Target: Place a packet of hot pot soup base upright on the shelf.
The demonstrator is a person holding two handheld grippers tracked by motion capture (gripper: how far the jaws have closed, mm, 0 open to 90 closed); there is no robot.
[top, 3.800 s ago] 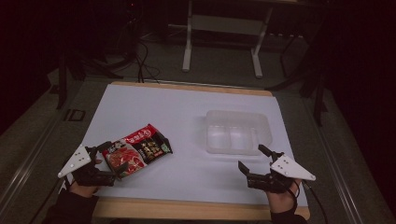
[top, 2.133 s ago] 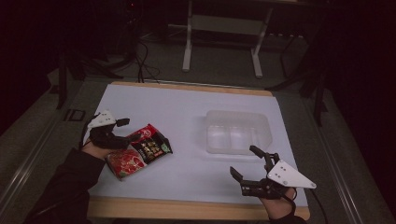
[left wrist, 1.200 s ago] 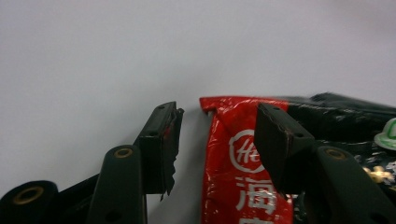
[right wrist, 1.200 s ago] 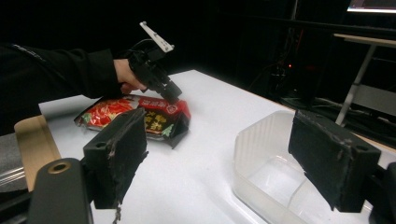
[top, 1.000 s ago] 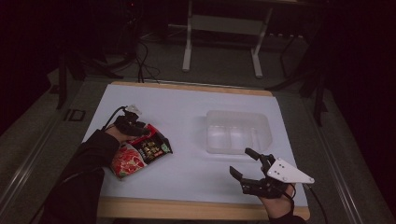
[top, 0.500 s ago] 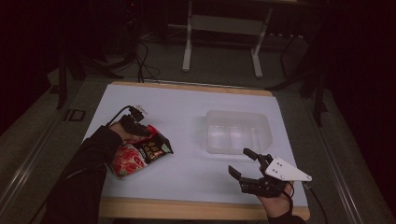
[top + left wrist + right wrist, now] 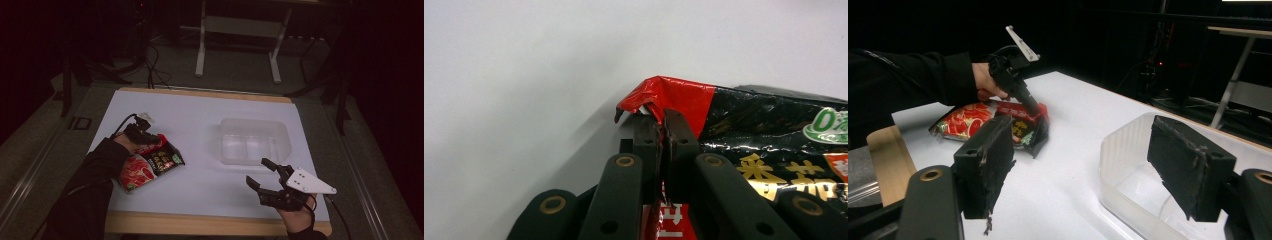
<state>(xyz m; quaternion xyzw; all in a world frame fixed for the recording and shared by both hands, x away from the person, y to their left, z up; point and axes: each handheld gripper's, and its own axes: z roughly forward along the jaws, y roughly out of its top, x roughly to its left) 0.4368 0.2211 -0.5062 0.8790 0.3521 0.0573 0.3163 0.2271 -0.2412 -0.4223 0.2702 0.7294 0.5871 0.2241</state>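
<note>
Dark room all round, with one white table (image 7: 200,107) lit in the middle and a metal stand on the floor beyond it. Toward nine o'clock on the table lies a red and black packet (image 7: 150,165), flat on the surface, and toward three o'clock sits a clear tub (image 7: 255,140), which looks empty, though its frosted walls make that hard to swear to. Reaching in over the packet, the left gripper (image 7: 662,120) has just been closing its jaws, and they now pinch the red corner of the packet at its far edge, the film crumpled between the pads. Down at five o'clock, the right gripper (image 7: 261,172) hangs with its jaws wide and nothing between them, well apart from the packet and just short of the tub. The step in hand seems to be lifting the packet toward the tub. To do it well, I'd keep the pinch firm, raise slowly so the thin corner doesn't tear or slip, and let the packet hang clear of the table before swinging it across toward three o'clock.
</note>
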